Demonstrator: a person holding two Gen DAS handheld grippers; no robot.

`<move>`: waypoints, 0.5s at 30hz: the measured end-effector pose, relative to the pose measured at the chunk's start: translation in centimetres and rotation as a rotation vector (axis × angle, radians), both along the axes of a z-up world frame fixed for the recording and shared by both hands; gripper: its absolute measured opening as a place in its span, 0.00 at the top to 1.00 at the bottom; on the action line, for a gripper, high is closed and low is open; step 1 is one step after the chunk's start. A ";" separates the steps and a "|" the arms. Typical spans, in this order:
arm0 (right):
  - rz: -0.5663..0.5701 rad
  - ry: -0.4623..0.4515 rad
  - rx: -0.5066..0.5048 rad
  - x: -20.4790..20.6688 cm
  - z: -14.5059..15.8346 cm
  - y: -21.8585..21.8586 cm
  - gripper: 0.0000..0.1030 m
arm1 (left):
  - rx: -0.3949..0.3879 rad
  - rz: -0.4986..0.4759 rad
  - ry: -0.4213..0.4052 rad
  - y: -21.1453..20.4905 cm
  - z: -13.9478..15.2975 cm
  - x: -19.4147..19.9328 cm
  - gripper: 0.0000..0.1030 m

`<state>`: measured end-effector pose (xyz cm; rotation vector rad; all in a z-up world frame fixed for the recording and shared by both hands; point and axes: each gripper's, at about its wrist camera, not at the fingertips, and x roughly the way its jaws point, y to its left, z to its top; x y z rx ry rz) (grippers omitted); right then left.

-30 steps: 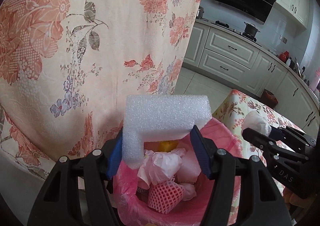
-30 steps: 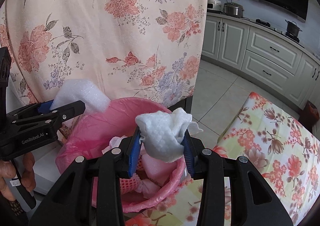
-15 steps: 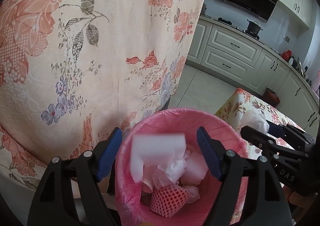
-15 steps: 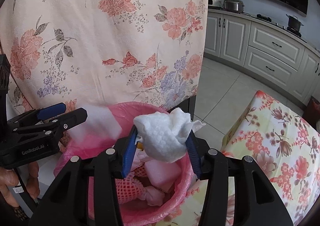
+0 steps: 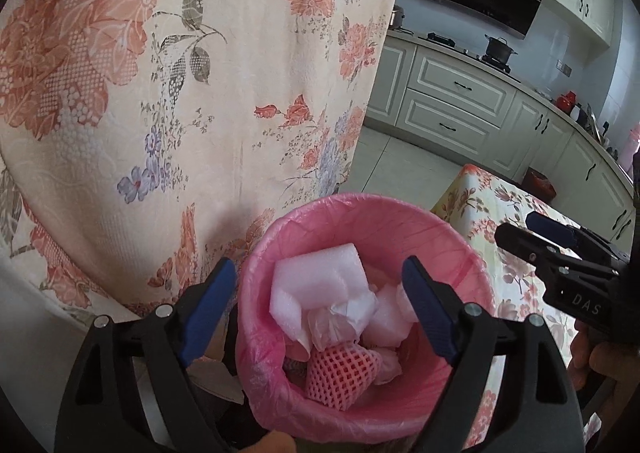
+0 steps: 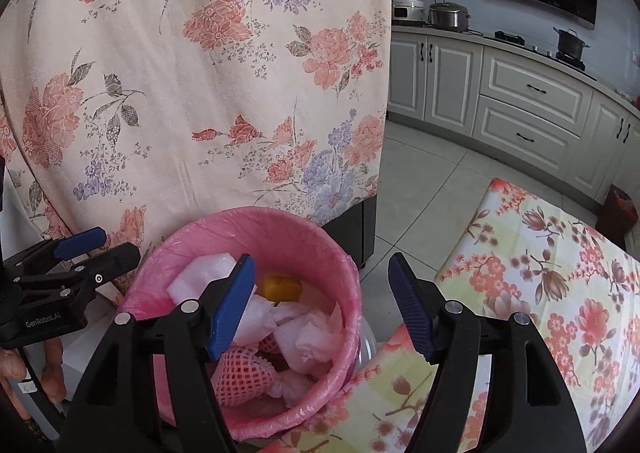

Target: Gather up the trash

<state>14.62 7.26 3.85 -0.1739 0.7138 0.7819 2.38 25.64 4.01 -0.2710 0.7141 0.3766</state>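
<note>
The foam block (image 5: pixel 316 277) and crumpled tissue (image 6: pixel 308 333) lie inside the pink-lined bin (image 5: pixel 256 317) — both dropped. Left gripper (image 5: pixel 320 313) and right gripper (image 6: pixel 324 305), jaws just opened, hang spread and empty above it — no further trash shows.

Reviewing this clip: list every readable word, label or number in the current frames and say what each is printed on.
"DAS": on the body of the right gripper, seen from the left wrist; any further letters are hidden.
"GenRobot.AI": on the body of the left gripper, seen from the right wrist.
Nothing else is legible.
</note>
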 end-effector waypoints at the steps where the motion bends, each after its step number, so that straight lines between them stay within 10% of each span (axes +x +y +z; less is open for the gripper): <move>1: -0.012 -0.003 0.006 -0.3 0.0 -0.6 0.33 | 0.004 -0.004 0.000 -0.3 0.0 -0.4 0.19; 15: -0.041 -0.040 0.049 -6.0 1.1 -5.0 0.20 | 0.010 -0.063 0.011 -3.7 0.2 -5.6 0.10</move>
